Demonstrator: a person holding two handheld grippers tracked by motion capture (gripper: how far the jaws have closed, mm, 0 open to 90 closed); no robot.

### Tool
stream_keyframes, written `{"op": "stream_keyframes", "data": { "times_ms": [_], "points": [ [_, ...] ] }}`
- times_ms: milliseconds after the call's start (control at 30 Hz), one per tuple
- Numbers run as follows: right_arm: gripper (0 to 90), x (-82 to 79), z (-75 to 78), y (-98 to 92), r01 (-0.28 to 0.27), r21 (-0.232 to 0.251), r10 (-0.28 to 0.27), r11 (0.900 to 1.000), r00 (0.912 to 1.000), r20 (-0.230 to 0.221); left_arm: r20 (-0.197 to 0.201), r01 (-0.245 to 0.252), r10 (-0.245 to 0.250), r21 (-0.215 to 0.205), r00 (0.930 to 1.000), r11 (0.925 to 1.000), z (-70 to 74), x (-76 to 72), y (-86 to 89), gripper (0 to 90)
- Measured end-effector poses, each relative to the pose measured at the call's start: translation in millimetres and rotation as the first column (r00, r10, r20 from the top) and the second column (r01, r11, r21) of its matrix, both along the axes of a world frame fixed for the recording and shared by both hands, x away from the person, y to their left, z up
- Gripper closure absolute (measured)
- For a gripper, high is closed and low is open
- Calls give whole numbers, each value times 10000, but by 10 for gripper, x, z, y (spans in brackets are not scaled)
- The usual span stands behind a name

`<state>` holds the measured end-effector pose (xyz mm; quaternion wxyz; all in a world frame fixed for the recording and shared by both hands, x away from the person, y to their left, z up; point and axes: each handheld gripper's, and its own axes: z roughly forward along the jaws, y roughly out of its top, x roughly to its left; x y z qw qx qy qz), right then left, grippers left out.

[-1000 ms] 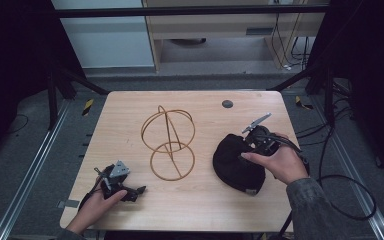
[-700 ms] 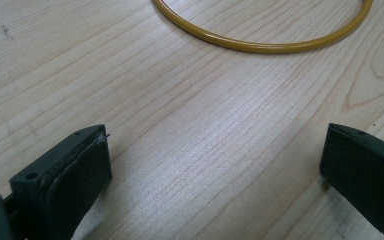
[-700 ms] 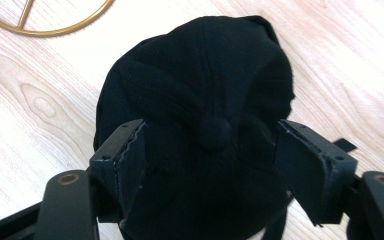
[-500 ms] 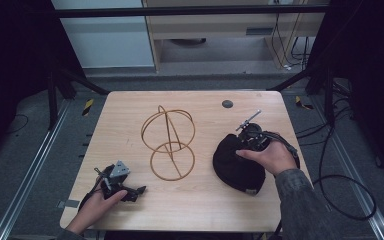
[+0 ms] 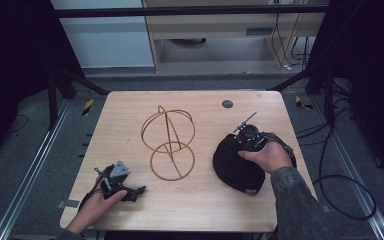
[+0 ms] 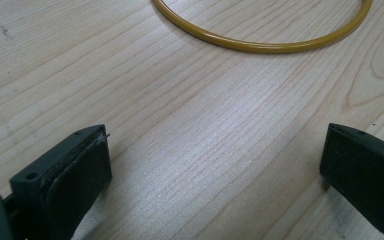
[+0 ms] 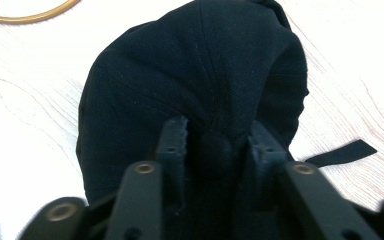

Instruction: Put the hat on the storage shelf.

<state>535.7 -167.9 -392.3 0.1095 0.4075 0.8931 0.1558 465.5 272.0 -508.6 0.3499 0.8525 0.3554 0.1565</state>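
A wooden worktop (image 5: pixel 200 200) carries a gold wire stand (image 5: pixel 168 142) at its middle, made of an upright ring and hoops rising from a flat ring that lies on the wood; it stands between the two hands and well apart from the black cap (image 5: pixel 237 162) on the right side. A small dark round disc (image 5: pixel 227 104) sits in the wood near the far edge, beyond the cap. Black cables (image 5: pixel 330 185) trail off the right edge to the floor. Nothing lies between the stand and the cap. No brand, label or writing can be read on anything. The cap is plain black woven cloth with stitched seams running to a covered button (image 7: pixel 215 150) at its crown, and a thin black strap (image 7: pixel 340 152) pokes out flat on the wood at one side. The right gripper (image 7: pixel 215 145) rests on top of the cap at its far end; its jaws have just been closing and now pinch the crown, one on each side of the button, with cloth bunched between them. The left gripper (image 6: pixel 215 165) lies low on the near left part of the worktop, its jaws wide apart with bare wood between them, and the stand's flat ring just ahead
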Motion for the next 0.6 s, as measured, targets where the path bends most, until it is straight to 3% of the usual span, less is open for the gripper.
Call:
{"op": "stream_keyframes", "data": {
  "times_ms": [67, 167, 267, 500, 600],
  "points": [
    [735, 4, 2, -13, -29, 36, 29, 10000, 10000, -30, -8, 14, -14, 6, 10000, 10000, 0, 1, 1, 0],
    [749, 0, 11, -23, -37, 125, 38, 9999, 10000, -46, -4, 21, -21, 16, 10000, 10000, 1, 2, 1, 0],
    [763, -35, 59, -58, -41, 244, 33, 9997, 9995, 327, -2, 21, -21, 15, 10000, 10000, 1, 2, 1, 0],
    [769, -209, 255, -126, -43, 1187, -93, 9929, 9935, 1130, -1, 17, -17, 14, 10000, 10000, 0, 1, 1, 0],
    [771, -286, 327, -147, -51, 1363, -150, 9907, 9892, 1458, 1, 15, -15, 13, 10000, 10000, 0, 1, 1, 0]
  ]
}}
